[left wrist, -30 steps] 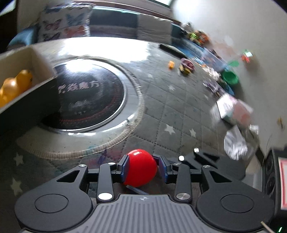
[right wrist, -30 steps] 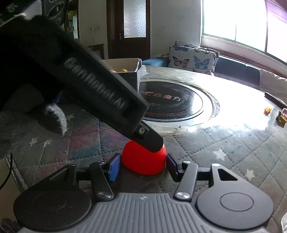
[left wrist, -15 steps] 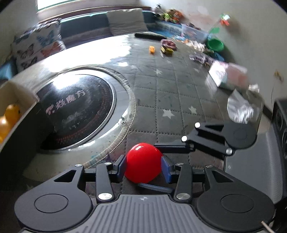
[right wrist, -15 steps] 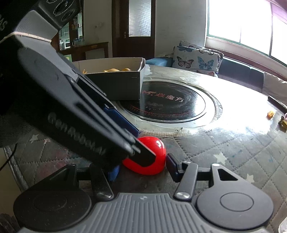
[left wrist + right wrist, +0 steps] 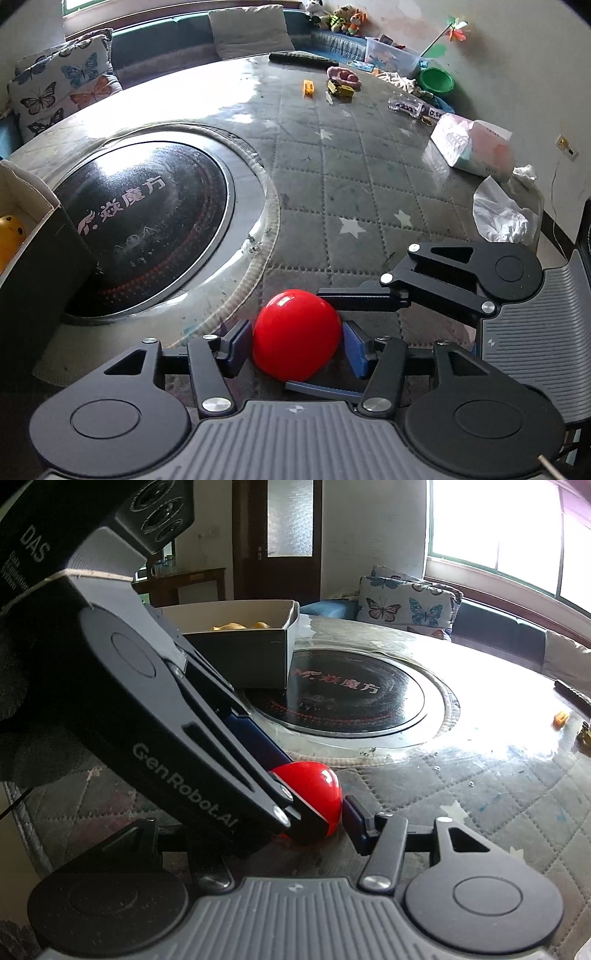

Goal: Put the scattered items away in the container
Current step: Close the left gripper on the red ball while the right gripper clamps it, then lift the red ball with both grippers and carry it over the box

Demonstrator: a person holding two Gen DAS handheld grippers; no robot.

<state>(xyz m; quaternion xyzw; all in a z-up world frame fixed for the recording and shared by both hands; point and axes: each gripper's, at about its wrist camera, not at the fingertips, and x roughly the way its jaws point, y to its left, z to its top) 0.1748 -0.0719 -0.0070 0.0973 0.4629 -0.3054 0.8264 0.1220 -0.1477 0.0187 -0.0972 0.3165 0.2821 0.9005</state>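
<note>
A red ball (image 5: 297,336) sits low over the quilted table cover, between the blue pads of my left gripper (image 5: 297,347). The jaws stand a little wider than the ball, and a thin gap shows at the right pad. My right gripper (image 5: 291,821) comes in from the side, open, with its fingers (image 5: 354,297) straddling the same ball (image 5: 321,786). Its right pad almost touches the ball, and its left finger is hidden behind the left gripper. The cardboard box (image 5: 258,657) holding yellow items (image 5: 240,626) stands behind, at the far left (image 5: 37,266) in the left wrist view.
A black round hob plate (image 5: 147,229) is set in the table beside the box. A tissue pack (image 5: 476,147), a crumpled white bag (image 5: 502,218), small toys (image 5: 308,88) and a remote (image 5: 295,58) lie at the far side. Cushions line the bench.
My left gripper has swung right, away from the box, and its jaws have widened slightly around the ball. The right gripper has kept its fingers around the ball at the same width.
</note>
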